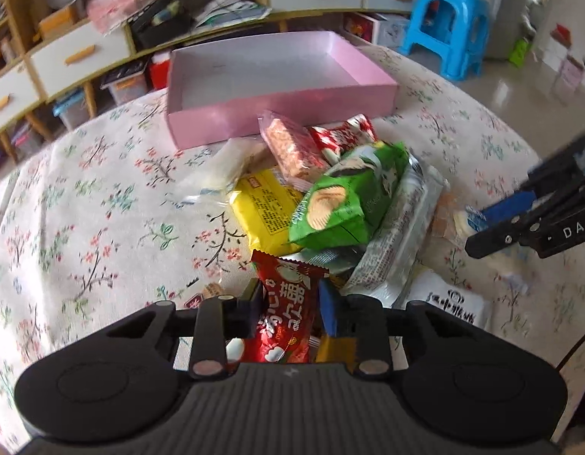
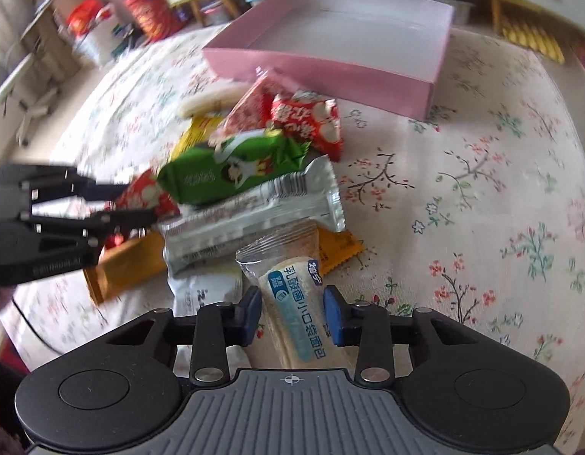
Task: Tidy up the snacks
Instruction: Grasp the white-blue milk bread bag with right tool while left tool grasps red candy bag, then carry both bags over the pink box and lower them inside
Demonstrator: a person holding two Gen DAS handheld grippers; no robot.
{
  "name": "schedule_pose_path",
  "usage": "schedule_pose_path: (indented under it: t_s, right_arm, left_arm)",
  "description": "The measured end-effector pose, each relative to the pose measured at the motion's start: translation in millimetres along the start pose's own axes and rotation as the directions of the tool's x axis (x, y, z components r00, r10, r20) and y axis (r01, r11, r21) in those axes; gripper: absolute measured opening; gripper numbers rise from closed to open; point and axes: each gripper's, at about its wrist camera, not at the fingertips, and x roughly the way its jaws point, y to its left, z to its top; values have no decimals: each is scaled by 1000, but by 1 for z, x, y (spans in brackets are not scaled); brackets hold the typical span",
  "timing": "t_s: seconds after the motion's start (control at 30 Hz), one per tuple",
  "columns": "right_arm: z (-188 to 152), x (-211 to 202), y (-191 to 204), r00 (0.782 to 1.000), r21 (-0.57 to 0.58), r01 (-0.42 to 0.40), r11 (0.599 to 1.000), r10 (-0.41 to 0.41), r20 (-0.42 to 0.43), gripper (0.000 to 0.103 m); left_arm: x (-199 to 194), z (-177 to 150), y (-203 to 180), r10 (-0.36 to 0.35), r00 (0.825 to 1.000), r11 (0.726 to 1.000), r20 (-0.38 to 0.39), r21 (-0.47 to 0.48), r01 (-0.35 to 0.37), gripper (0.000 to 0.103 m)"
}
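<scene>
Both claws are closed on packets at the near edge of the snack pile [image 1: 330, 204], and the pink box [image 1: 281, 87] lies straight beyond that pile from each of them. Left claw [image 1: 290, 309] pinches a red packet [image 1: 288, 314] across its width, the packet's long axis running along the fingers, toward the box. Right claw [image 2: 292, 313] grips a clear-wrapped bread packet with blue print [image 2: 292, 303] the same way, its sealed end pointing at the pile and the box behind it. No earlier picture is given, so only the closed grips can be told. The pink box sits open and empty on the floral worktop [image 1: 103, 189], its near wall just behind the farthest packets of the pile. Seen from the right wrist, the left claw [image 2: 140, 204] reaches in from the pile's left side, well apart from the bread packet. I judge neither claw clearly nearer the box; each must lift its packet over the green packet [image 1: 342, 201] and the silver packet [image 2: 254, 208] heaped in between, then clear the box's near wall before letting go.
</scene>
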Motion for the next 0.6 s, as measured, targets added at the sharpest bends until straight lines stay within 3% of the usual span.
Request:
schedule_pose_path:
  t_s: [0.3,0.6]
  right_arm:
    - [8,-21,-19,993,200,-108,974,99,56,33]
    - [27,-39,-46,970,383,-221,897,161,183,30]
  left_arm:
    - [-16,8,28,-42,999,965,34,-258,49,28]
    - [-22,13,35,-23,998,940,65,-339,44,28]
